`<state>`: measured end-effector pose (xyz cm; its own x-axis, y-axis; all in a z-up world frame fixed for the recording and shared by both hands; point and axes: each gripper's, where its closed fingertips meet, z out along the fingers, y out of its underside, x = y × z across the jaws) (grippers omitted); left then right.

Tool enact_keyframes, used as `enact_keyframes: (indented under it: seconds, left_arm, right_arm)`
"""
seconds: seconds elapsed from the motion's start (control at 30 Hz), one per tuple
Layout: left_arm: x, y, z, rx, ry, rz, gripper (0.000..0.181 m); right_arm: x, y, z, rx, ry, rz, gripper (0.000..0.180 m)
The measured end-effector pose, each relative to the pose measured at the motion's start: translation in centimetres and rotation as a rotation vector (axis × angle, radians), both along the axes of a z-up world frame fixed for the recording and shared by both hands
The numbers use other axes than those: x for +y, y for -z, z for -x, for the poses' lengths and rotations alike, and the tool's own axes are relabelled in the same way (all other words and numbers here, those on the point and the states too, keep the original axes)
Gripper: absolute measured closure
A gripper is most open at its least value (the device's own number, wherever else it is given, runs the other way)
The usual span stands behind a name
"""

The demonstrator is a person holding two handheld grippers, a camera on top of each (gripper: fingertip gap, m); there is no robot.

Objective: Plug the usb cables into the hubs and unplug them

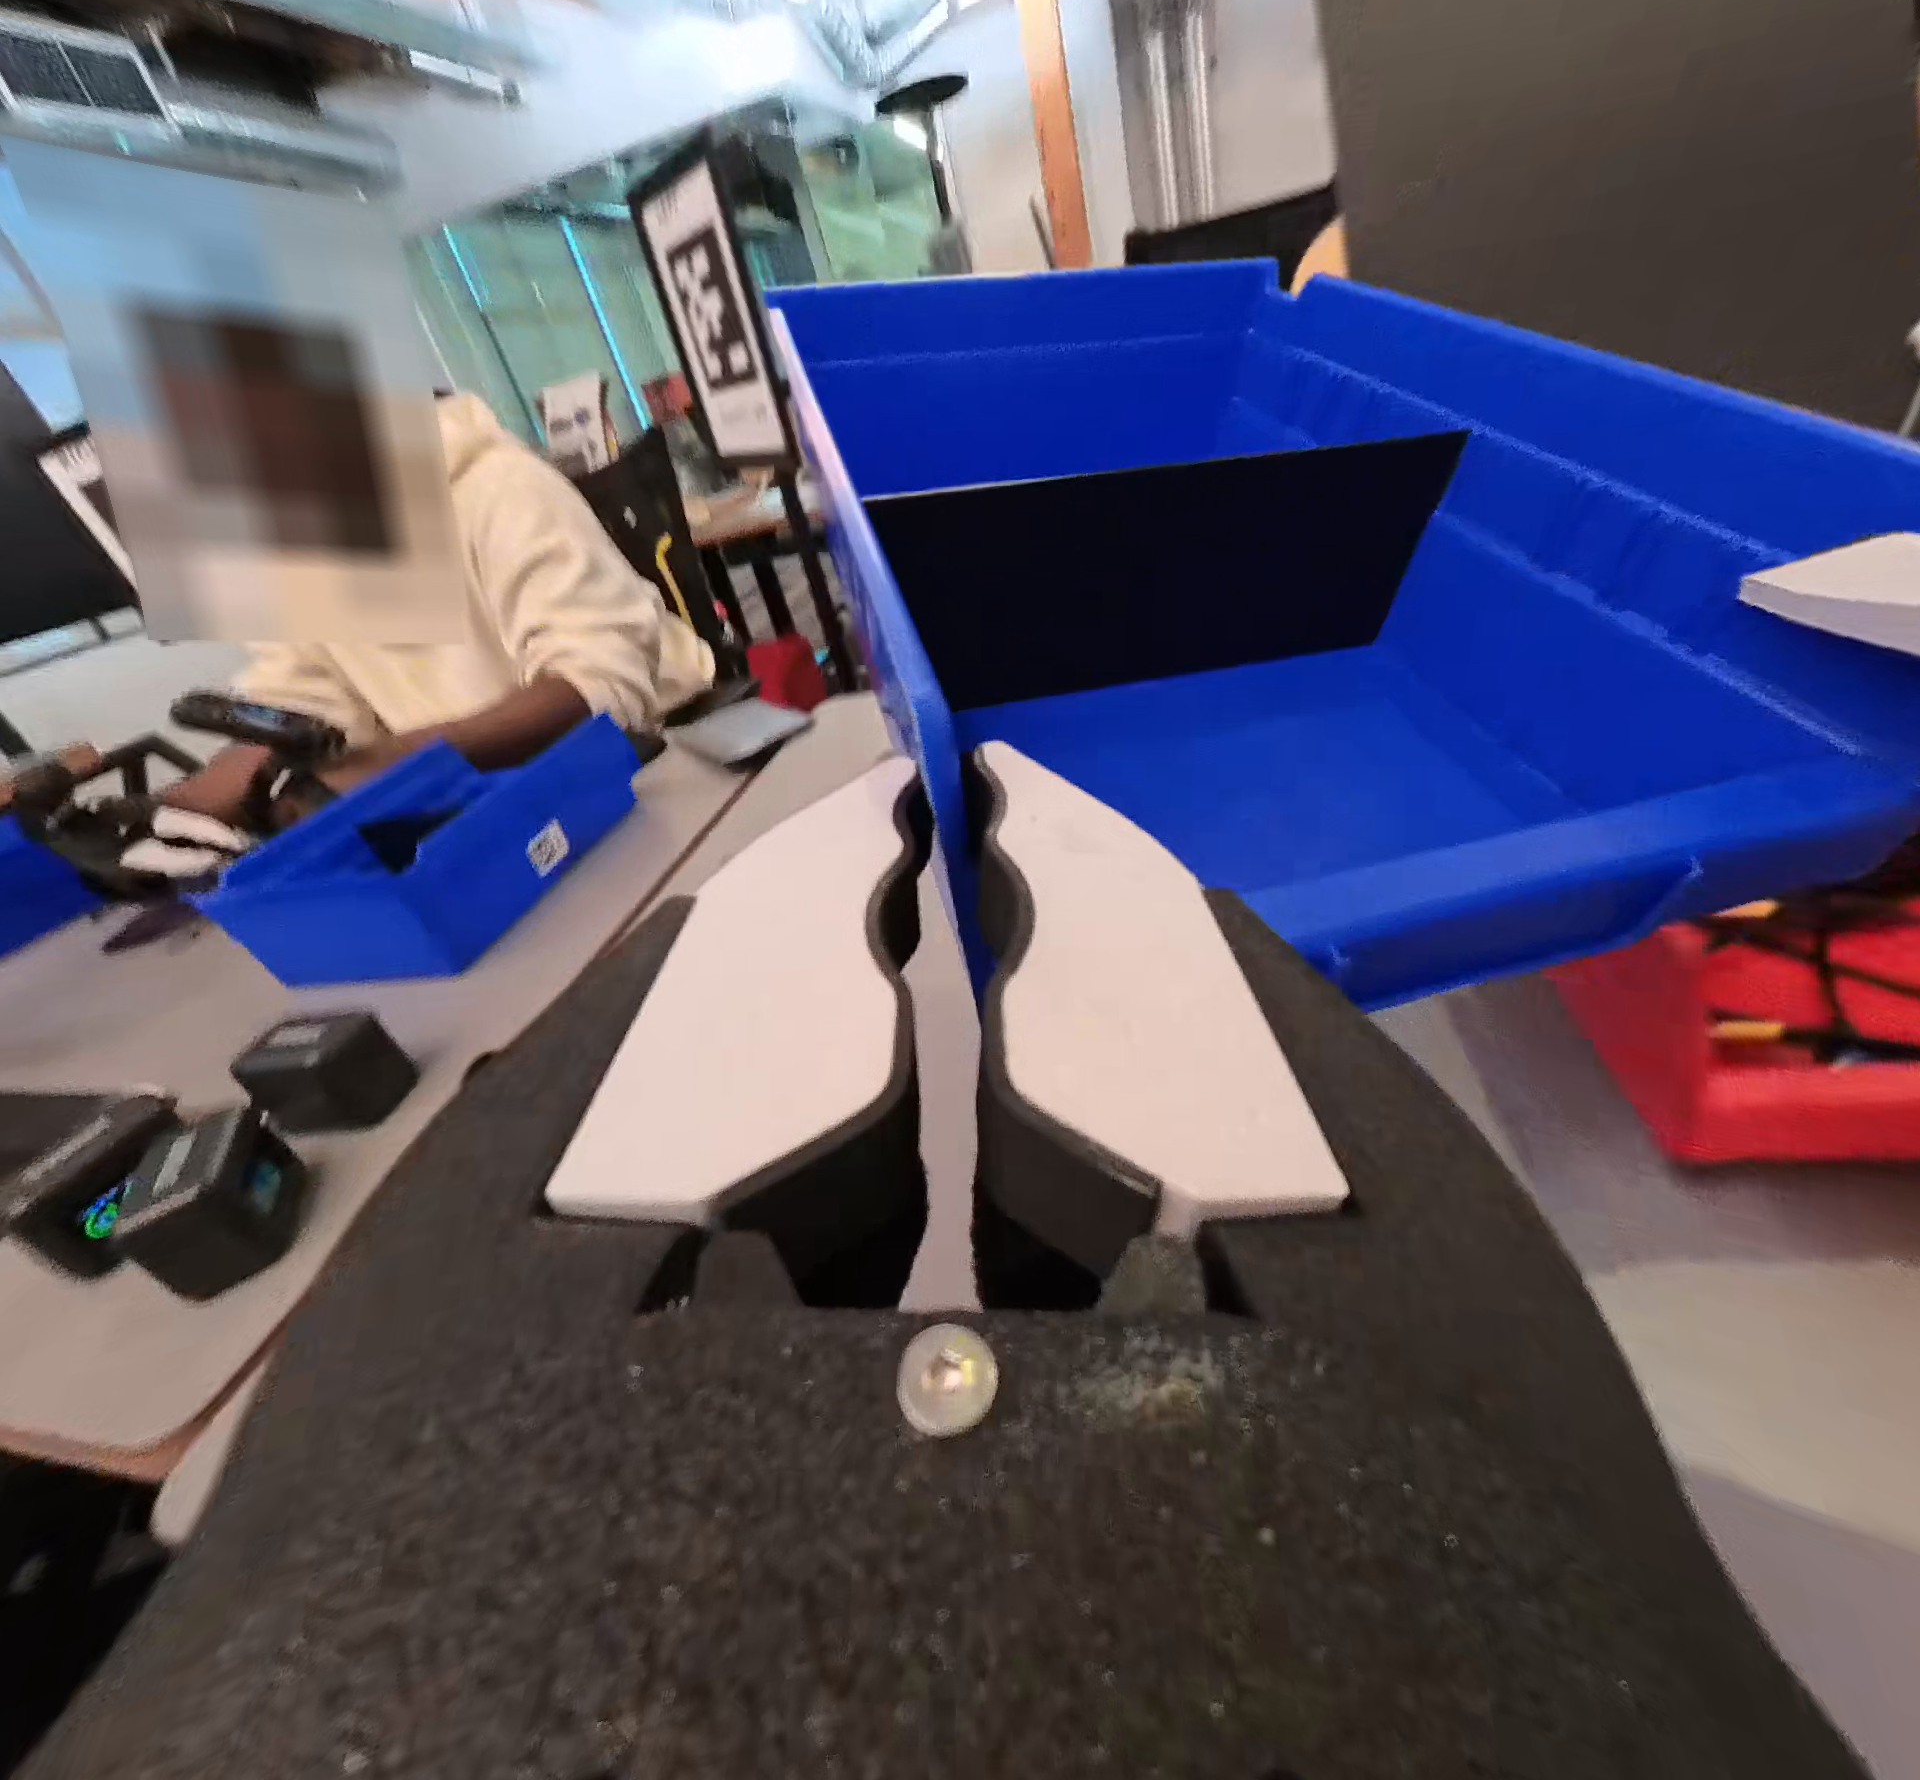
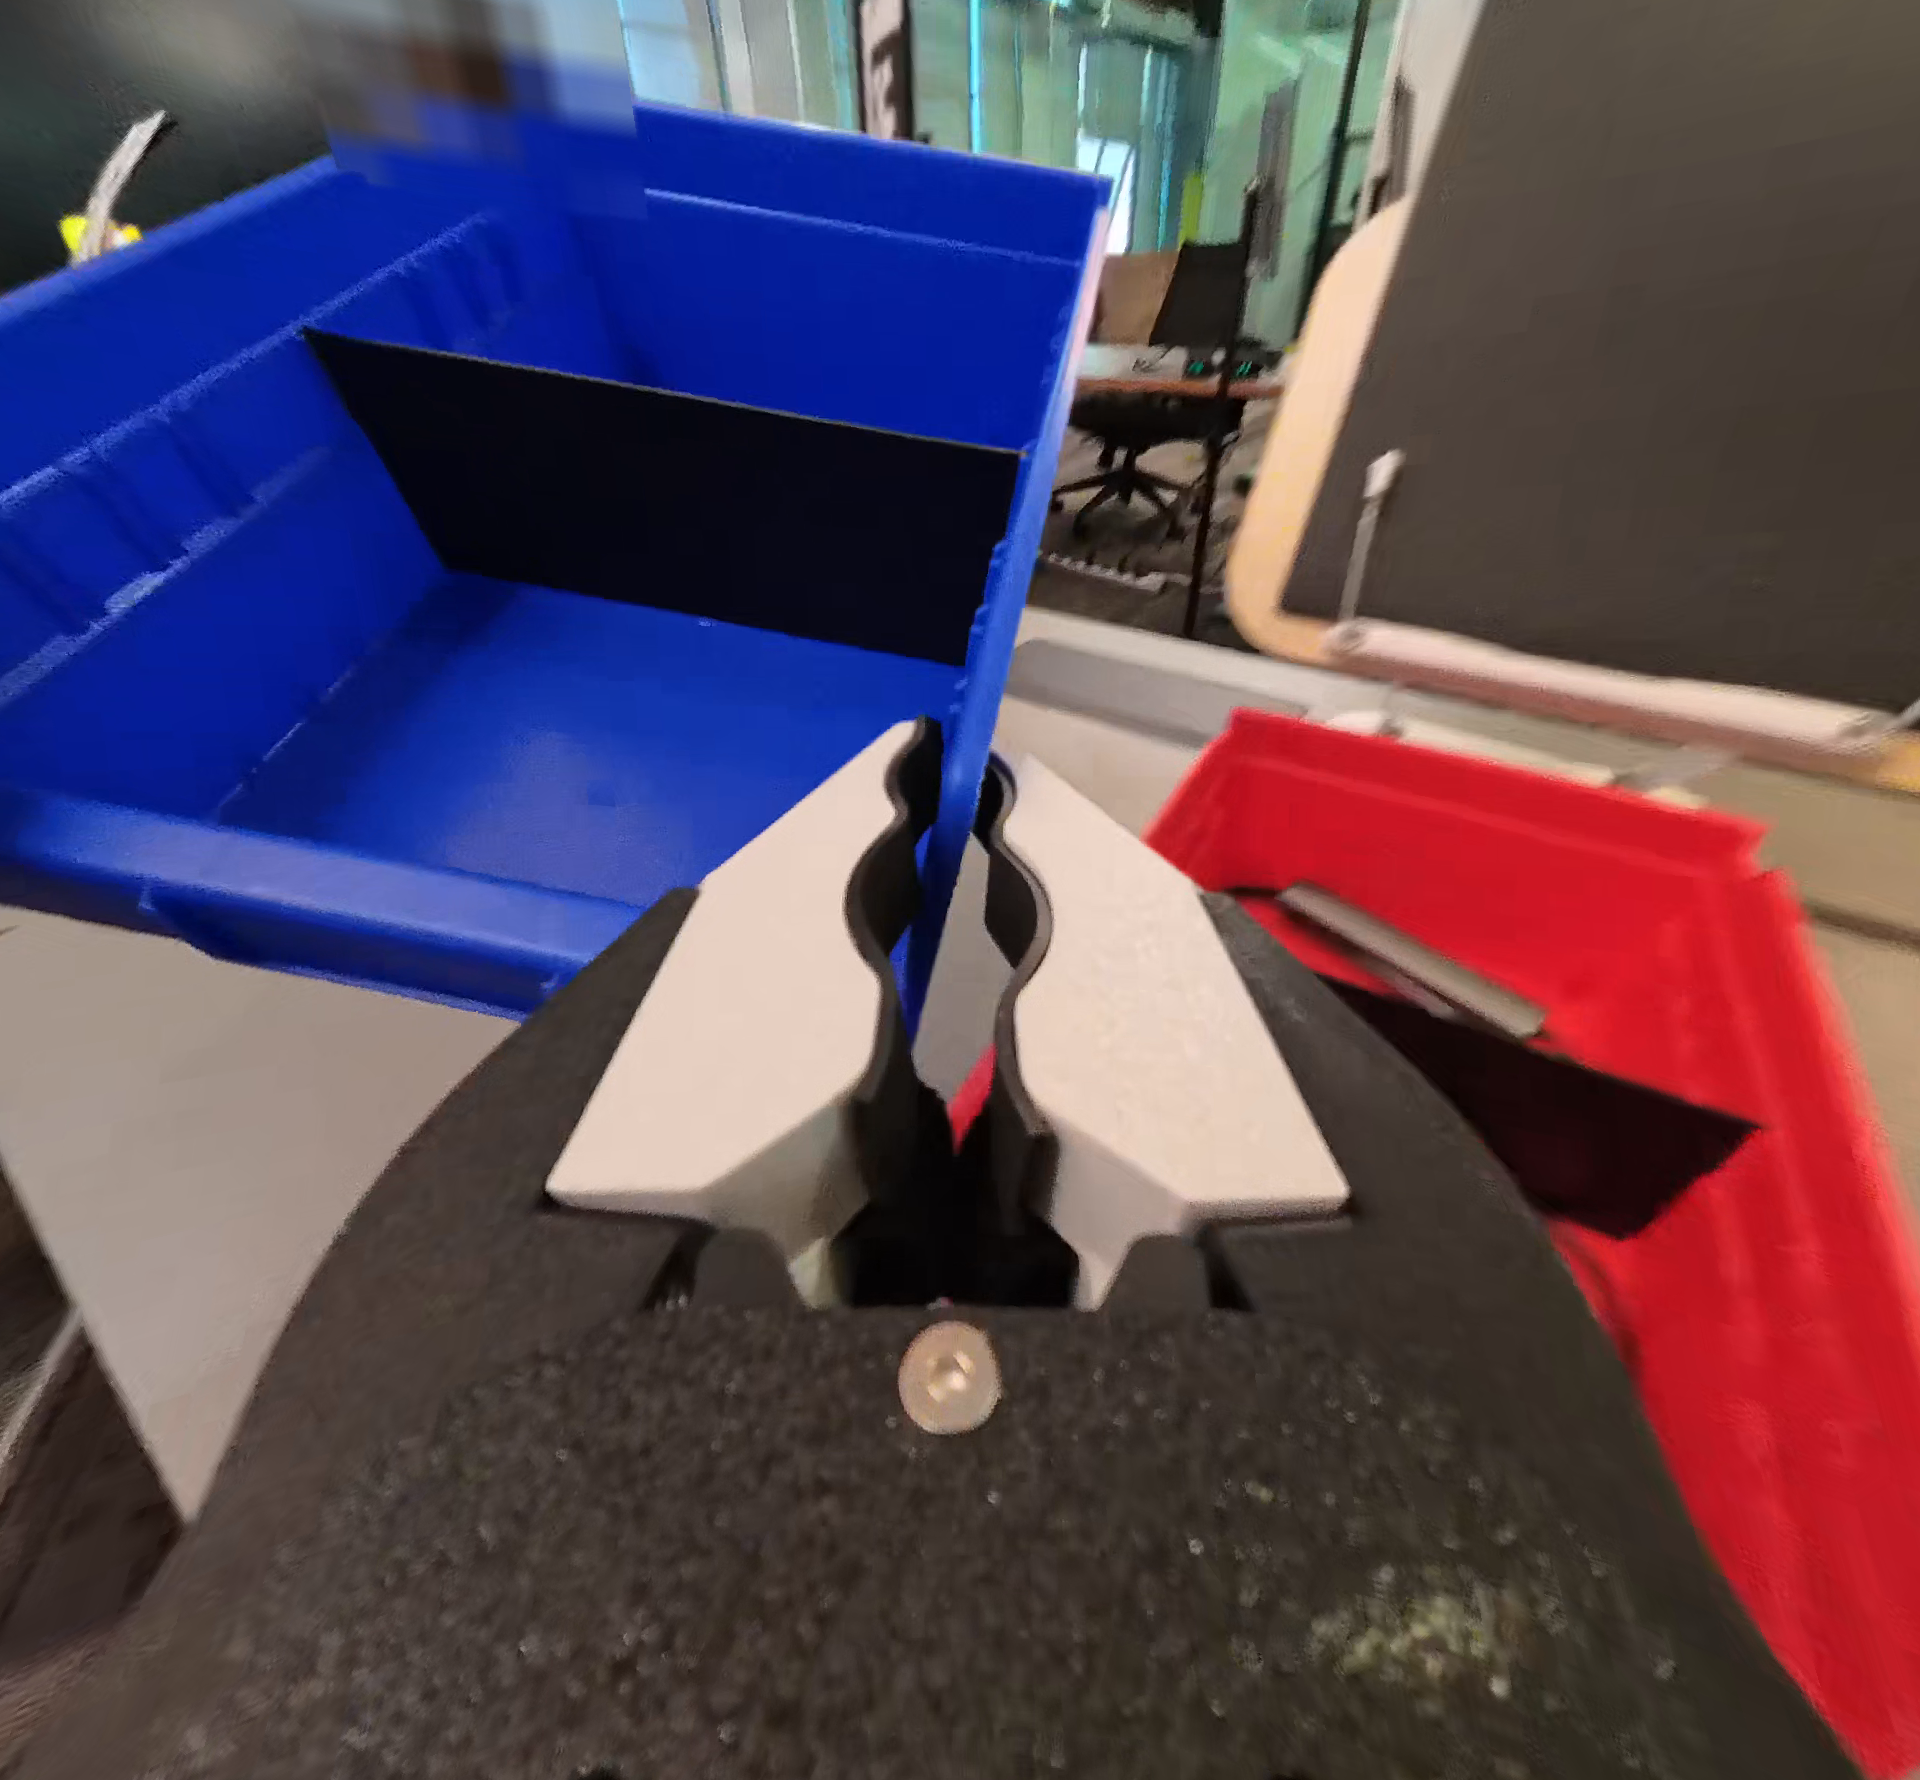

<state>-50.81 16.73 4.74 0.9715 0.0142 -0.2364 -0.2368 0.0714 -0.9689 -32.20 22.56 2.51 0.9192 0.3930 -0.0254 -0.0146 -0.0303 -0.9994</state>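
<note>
Both grippers clamp the same blue bin (image 1: 1351, 764): left gripper (image 1: 948, 795) pinches its left side wall, right gripper (image 2: 961, 774) pinches its right side wall. Jaws narrow on both, wall sandwiched between the pads. The bin looks lifted and tilted off the table (image 2: 260, 1107).

No usb cables or hubs inside the bin: front compartment bare, black divider (image 1: 1143, 577) across the middle. The tangle in the red bin (image 1: 1766, 1055), below the blue bin's right corner, may be cables; too blurred to tell.

Handling guess: empty stiff plastic, light, smooth walls could slip, so hold low on the wall, both sides level.

Left view only: a second blue bin (image 1: 436, 857) and small black boxes (image 1: 208, 1169) left of the held bin. Right view only: red bin's interior with its own dark divider (image 2: 1538, 1107).
</note>
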Motion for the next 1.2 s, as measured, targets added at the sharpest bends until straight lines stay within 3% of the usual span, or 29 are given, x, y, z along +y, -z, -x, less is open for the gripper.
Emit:
enact_keyframes:
  seconds: [0.13, 0.23, 0.33, 0.47, 0.6, 0.77, 0.9, 1.2]
  left_arm:
    - [1.7, -3.3, -8.5, -0.016, 0.110, -0.047, 0.176]
    - [3.1, -3.5, -17.4, 0.007, 0.260, -0.023, 0.175]
    - [3.6, -2.0, -27.2, 0.025, 0.403, 0.036, 0.175]
    - [2.2, 2.2, -40.4, -0.038, 0.580, 0.116, 0.175]
    - [0.3, 8.1, -48.7, -0.021, 0.627, 0.211, 0.174]
    - [0.4, 14.4, -51.2, -0.019, 0.621, 0.347, 0.174]
    - [1.0, 17.0, -50.5, 0.037, 0.588, 0.351, 0.173]
    - [0.0, 17.8, -50.7, 0.106, 0.719, 0.536, 0.165]
  right_arm:
    - [-0.5, -3.8, -9.5, 0.008, 0.114, -0.073, 0.175]
    - [-2.0, -4.2, -18.7, 0.025, 0.221, -0.076, 0.175]
    - [-4.3, -1.8, -28.5, -0.003, 0.376, -0.027, 0.175]
    - [-8.1, 2.9, -41.1, 0.111, 0.591, 0.059, 0.176]
    - [-11.1, 9.0, -48.8, 0.102, 0.704, 0.175, 0.177]
    - [-10.5, 13.5, -51.0, 0.095, 0.644, 0.275, 0.176]
    - [-8.7, 15.3, -50.7, 0.026, 0.611, 0.362, 0.176]
    - [-7.9, 15.5, -51.2, 0.023, 0.638, 0.354, 0.173]
